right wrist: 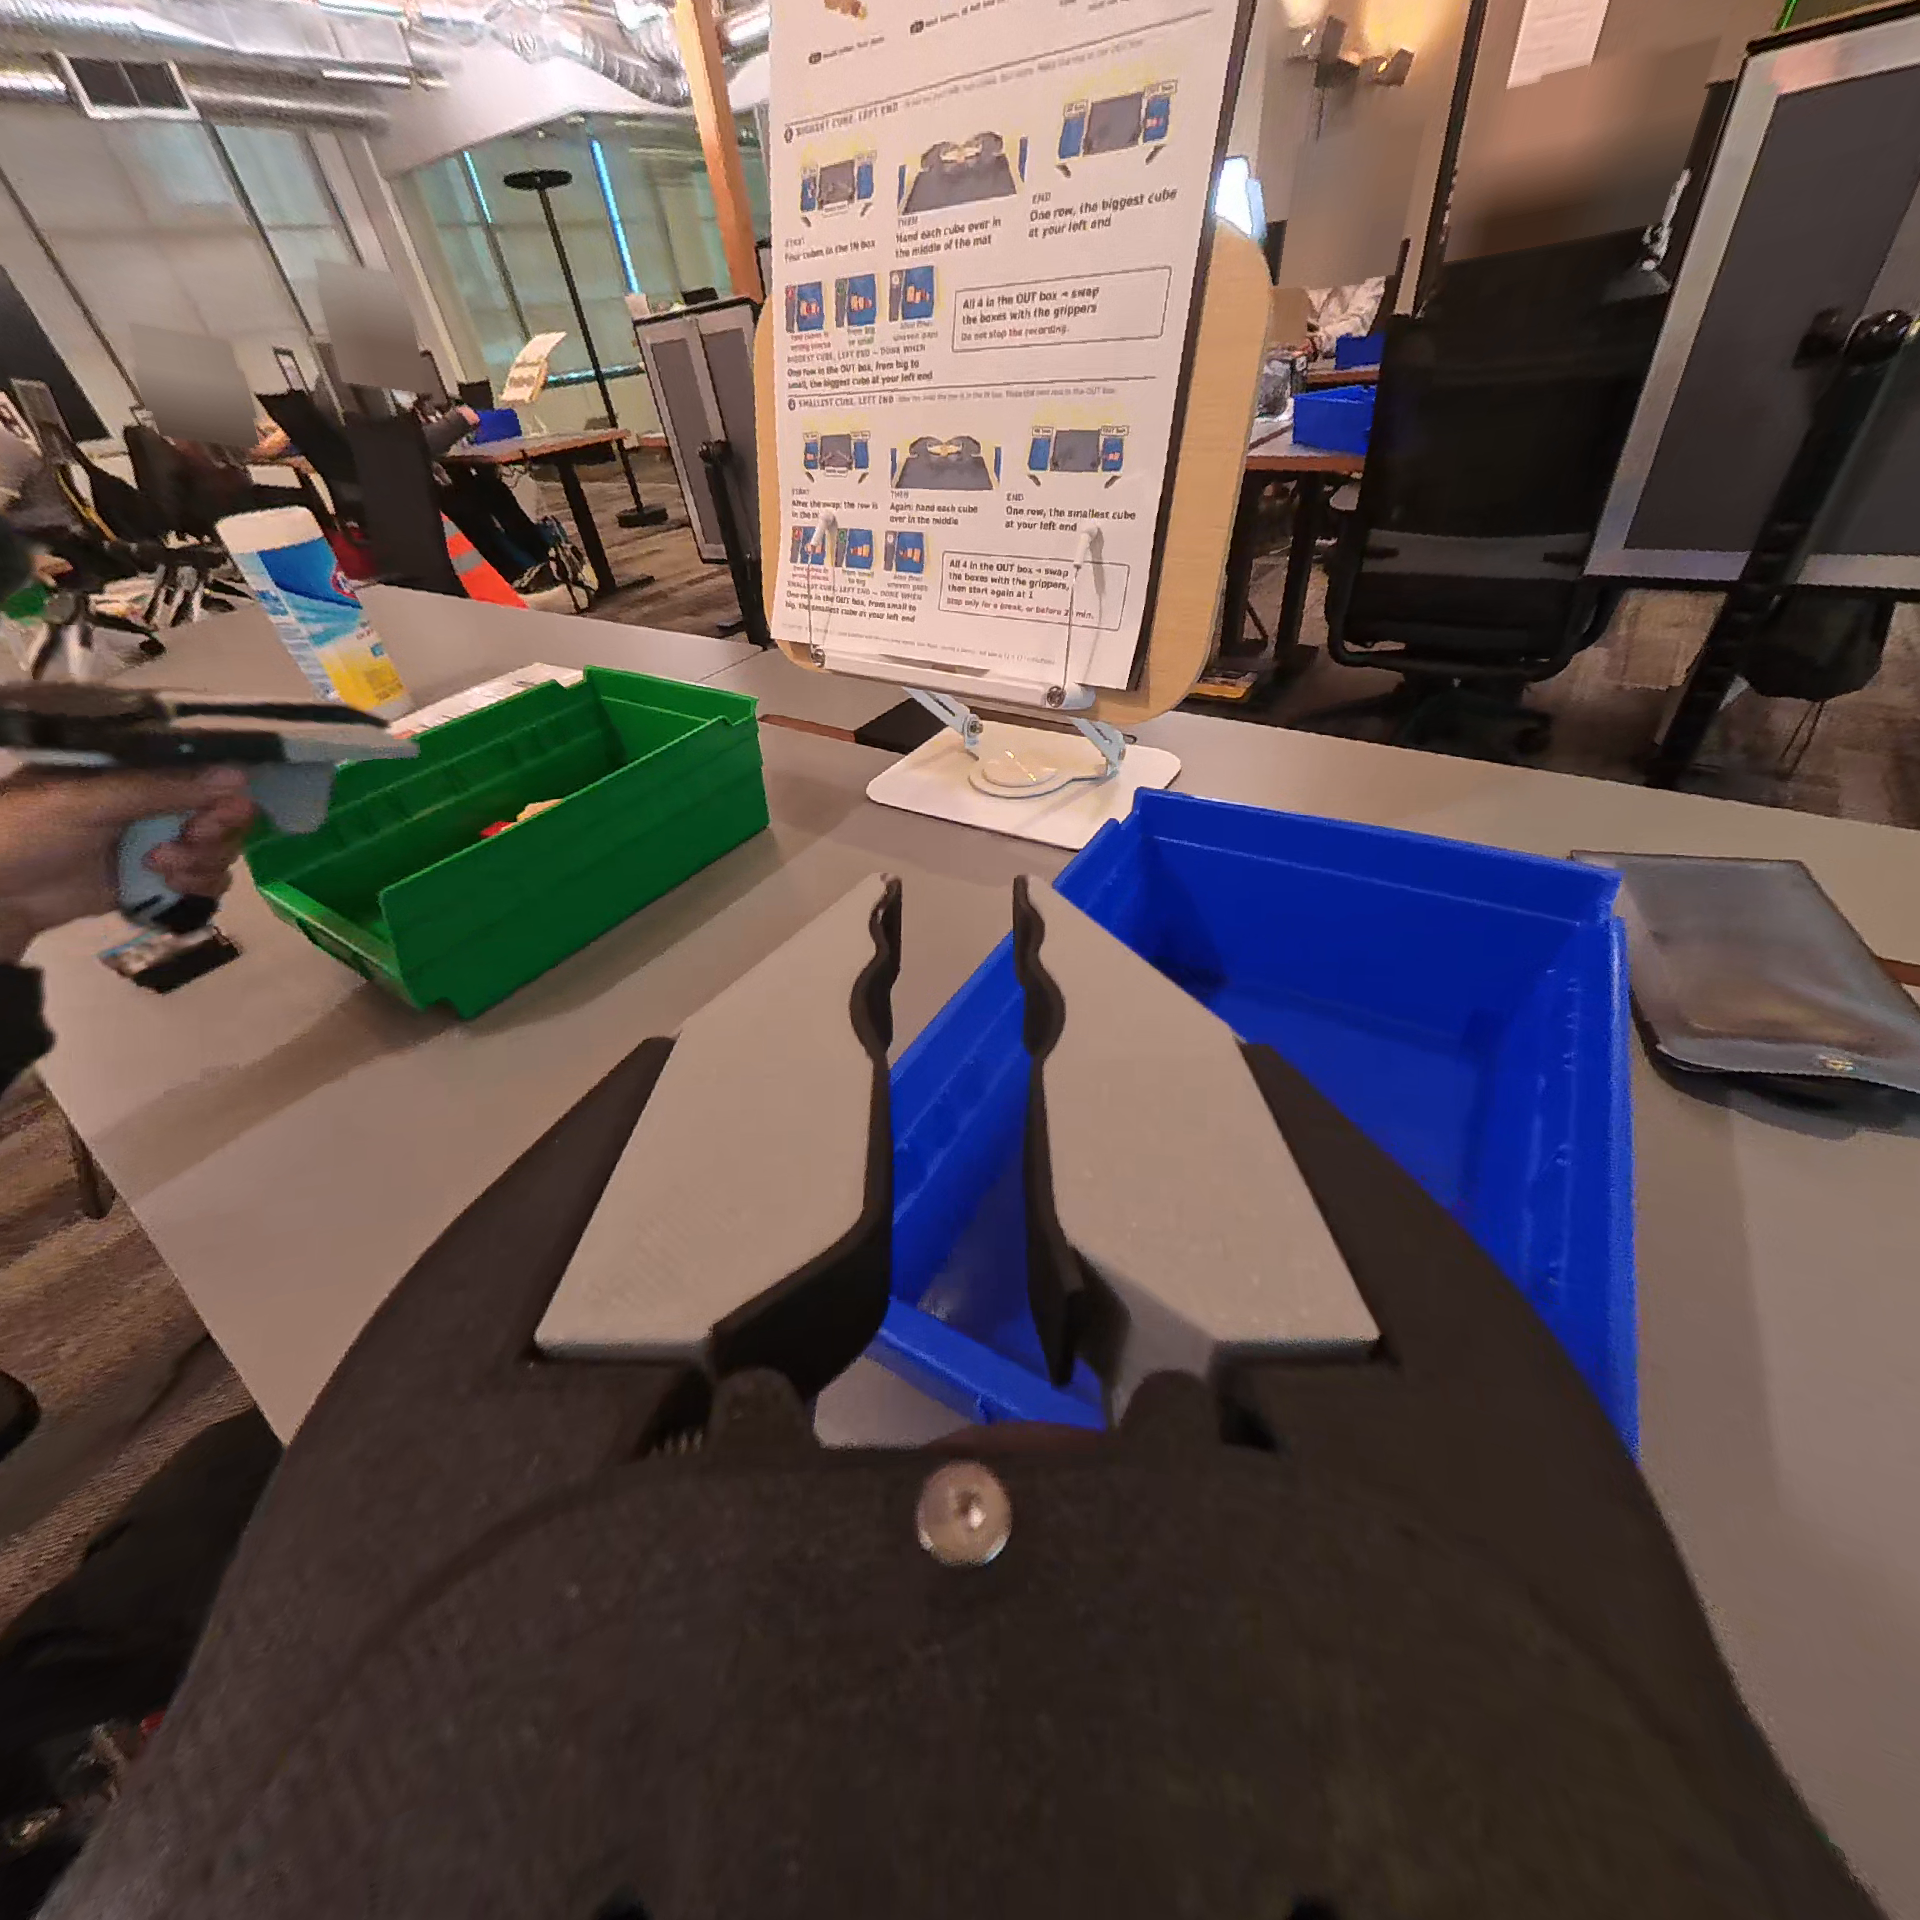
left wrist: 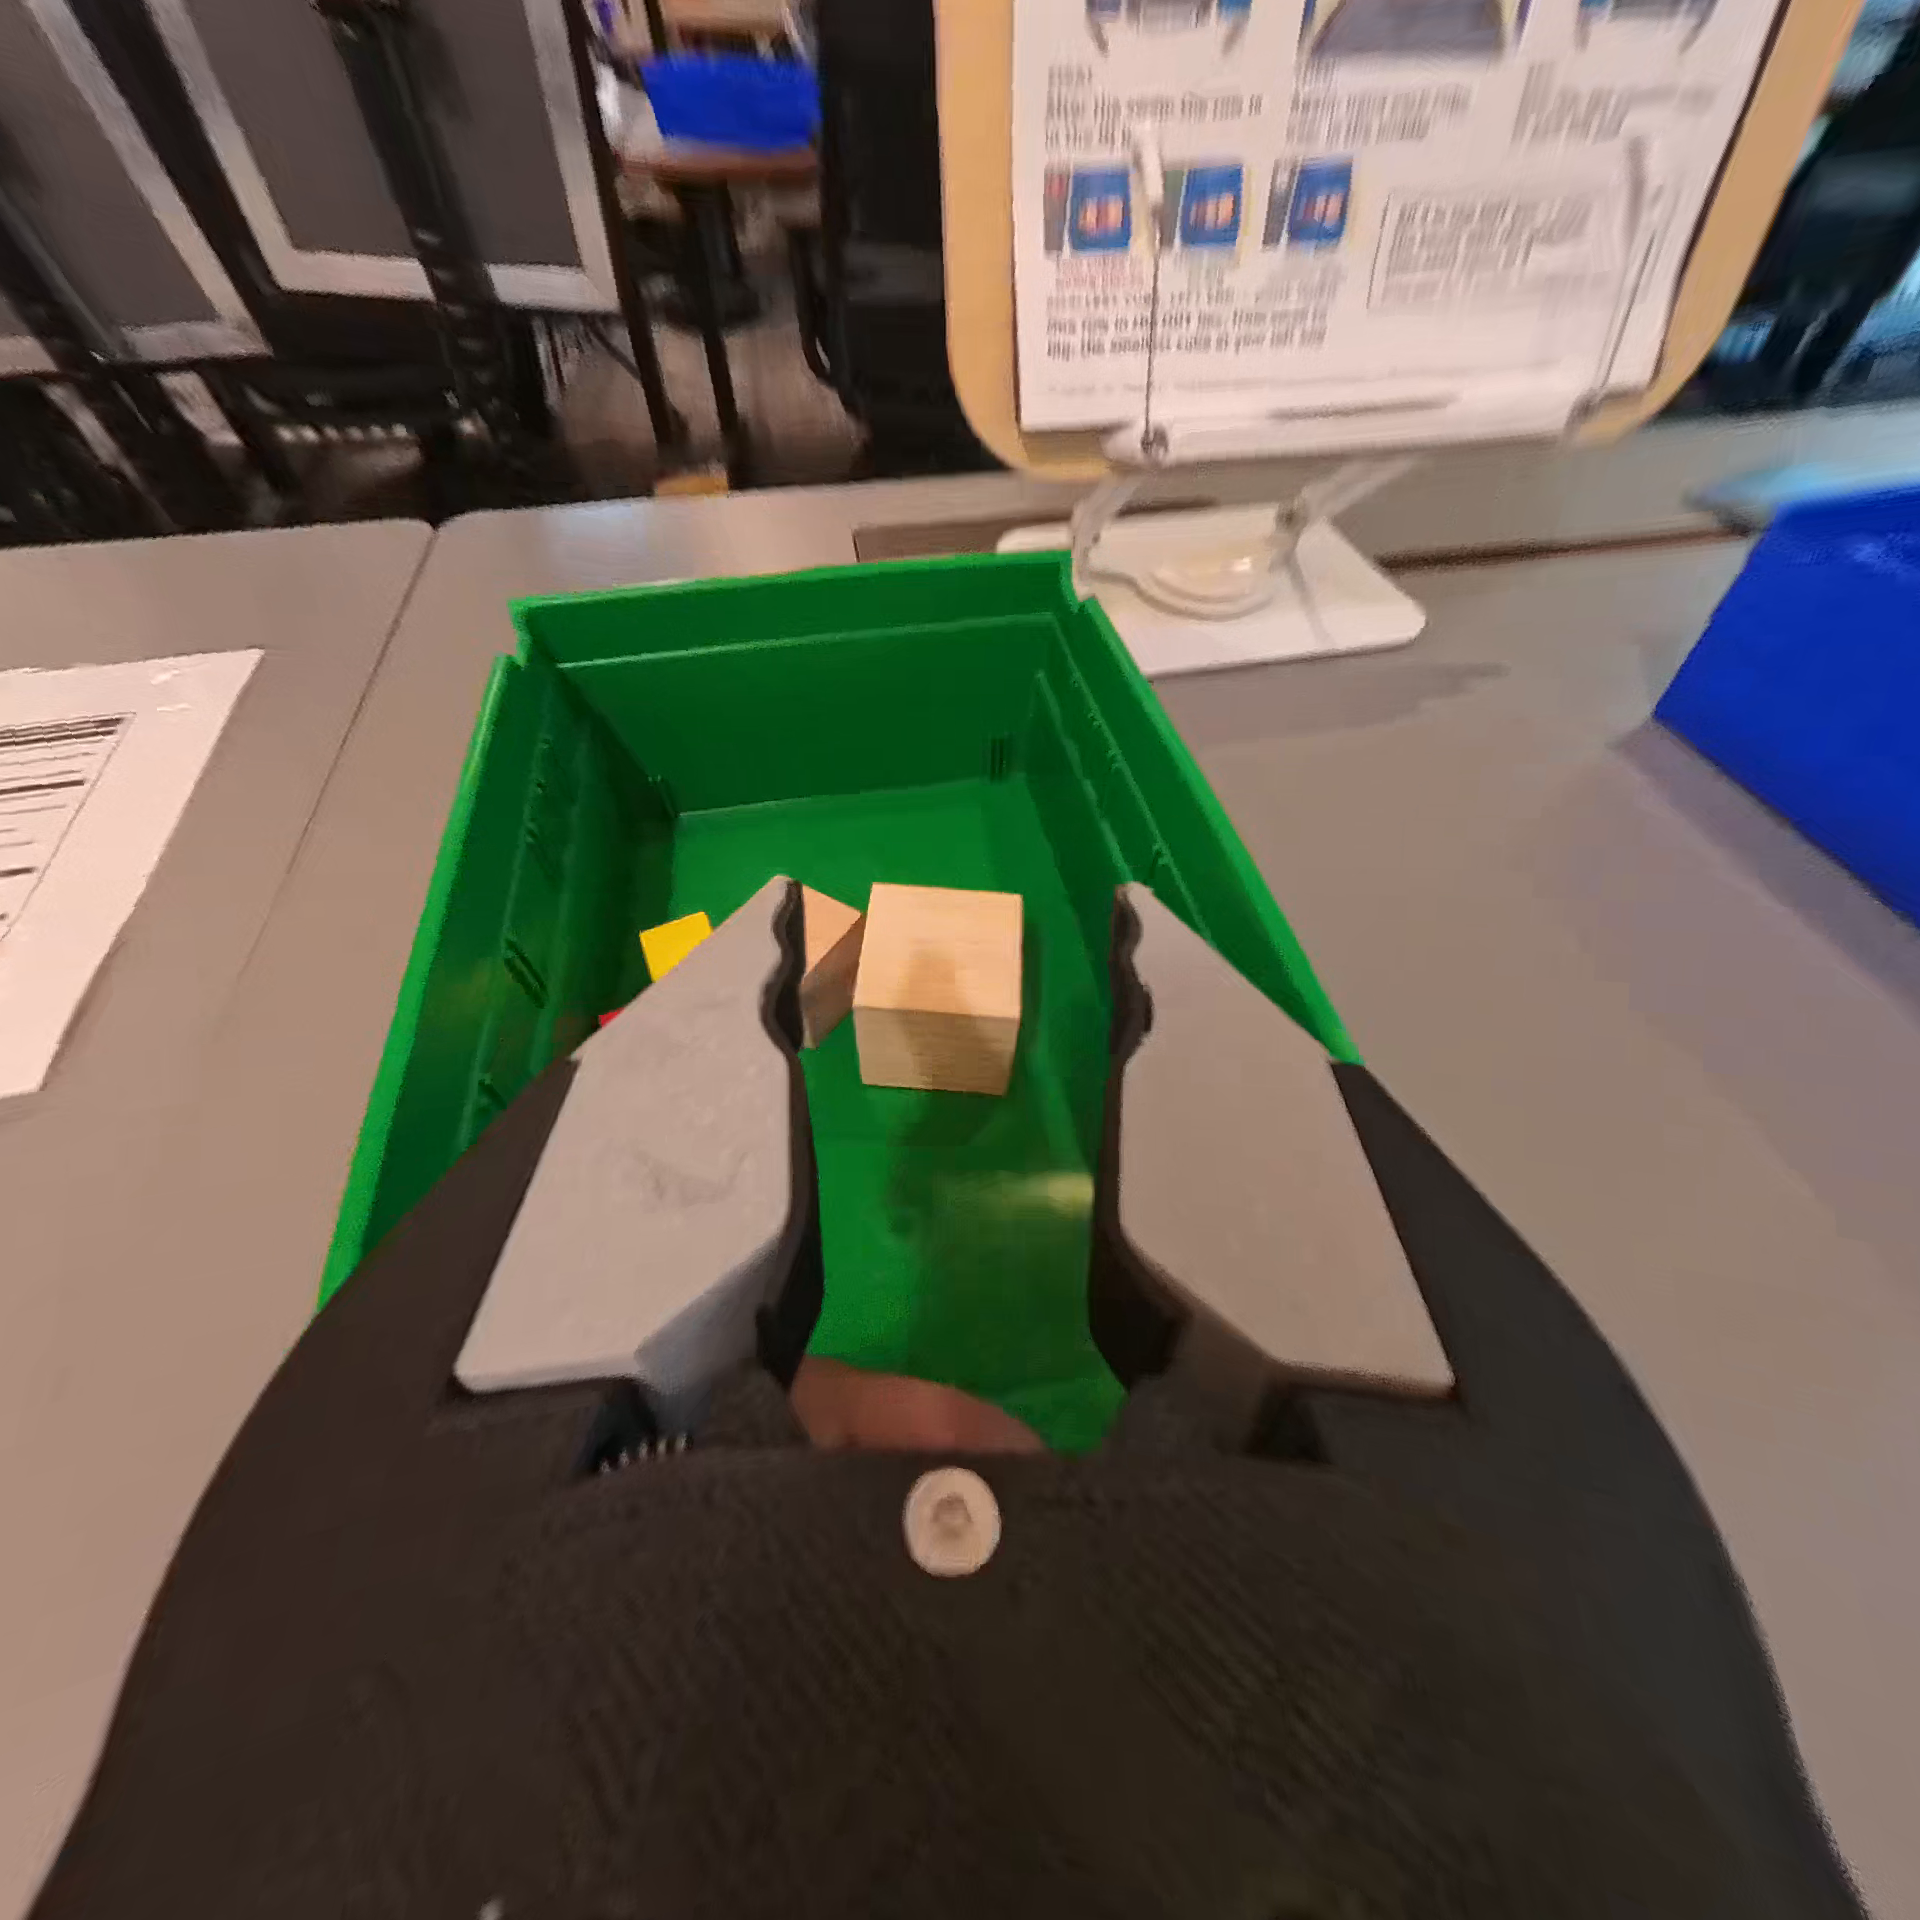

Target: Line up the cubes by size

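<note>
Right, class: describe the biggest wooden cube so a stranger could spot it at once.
Find the green bin on the grey table. On its floor sits the pale wooden cube, beside a smaller wooden block. It is the largest, unpainted, unlike the yellow cube.

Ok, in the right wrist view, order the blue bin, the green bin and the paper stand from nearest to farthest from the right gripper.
1. Blue bin, right at the right gripper.
2. Green bin, across the table, left.
3. Paper stand, at the far edge.

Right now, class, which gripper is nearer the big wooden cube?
Left. The left gripper hangs over the green bin, open around the big wooden cube; the right gripper is open by the blue bin.
</note>
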A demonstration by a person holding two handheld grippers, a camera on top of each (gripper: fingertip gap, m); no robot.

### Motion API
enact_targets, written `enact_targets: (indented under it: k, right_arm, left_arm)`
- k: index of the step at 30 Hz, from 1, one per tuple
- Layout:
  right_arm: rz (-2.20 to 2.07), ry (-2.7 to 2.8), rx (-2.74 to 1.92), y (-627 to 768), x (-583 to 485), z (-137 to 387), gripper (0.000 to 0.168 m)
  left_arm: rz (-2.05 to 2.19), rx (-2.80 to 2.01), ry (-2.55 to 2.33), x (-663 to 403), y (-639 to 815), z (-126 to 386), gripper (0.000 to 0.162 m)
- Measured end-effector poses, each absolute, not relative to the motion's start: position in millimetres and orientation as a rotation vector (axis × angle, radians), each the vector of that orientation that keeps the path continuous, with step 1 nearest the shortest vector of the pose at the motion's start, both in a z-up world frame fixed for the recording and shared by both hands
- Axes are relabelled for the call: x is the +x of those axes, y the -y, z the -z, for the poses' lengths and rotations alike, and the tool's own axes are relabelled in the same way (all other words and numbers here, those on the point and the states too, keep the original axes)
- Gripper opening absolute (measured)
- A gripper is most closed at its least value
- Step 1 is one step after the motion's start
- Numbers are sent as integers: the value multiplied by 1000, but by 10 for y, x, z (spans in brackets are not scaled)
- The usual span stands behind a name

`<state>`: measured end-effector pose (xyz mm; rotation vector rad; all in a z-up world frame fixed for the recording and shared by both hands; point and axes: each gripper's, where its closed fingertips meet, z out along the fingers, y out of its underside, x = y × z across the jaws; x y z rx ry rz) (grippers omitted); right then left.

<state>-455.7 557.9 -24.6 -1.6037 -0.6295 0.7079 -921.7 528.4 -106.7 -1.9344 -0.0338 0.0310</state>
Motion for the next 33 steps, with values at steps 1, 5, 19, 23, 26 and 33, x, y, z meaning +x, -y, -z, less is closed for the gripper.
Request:
enact_targets:
  k: [1,5,19,23,26,33]
  right_arm:
    - [-707,639,-1611,-5574,-4575,265,20]
    - [-664,672,-1605,-5553,-4637,278,20]
    - [-636,715,-1614,-5537,-4710,331,20]
    - [-643,709,-1605,-5523,-4698,301,20]
    - [-639,710,-1601,-5524,-4696,291,20]
    - [-643,706,-1600,-5520,-4674,284,18]
  left_arm:
    - [-51,-1988,6,-9241,-5378,1109,58]
    - [-6,-2237,-115,-9179,-5635,1471,61]
    - [-190,-2492,-84,-9314,-5813,2234,59]
    - [-218,-2497,-79,-9303,-5821,2243,59]
    - [-237,-2501,-98,-9291,-5811,2253,62]
    - [-205,-2487,-54,-9296,-5812,2228,61]
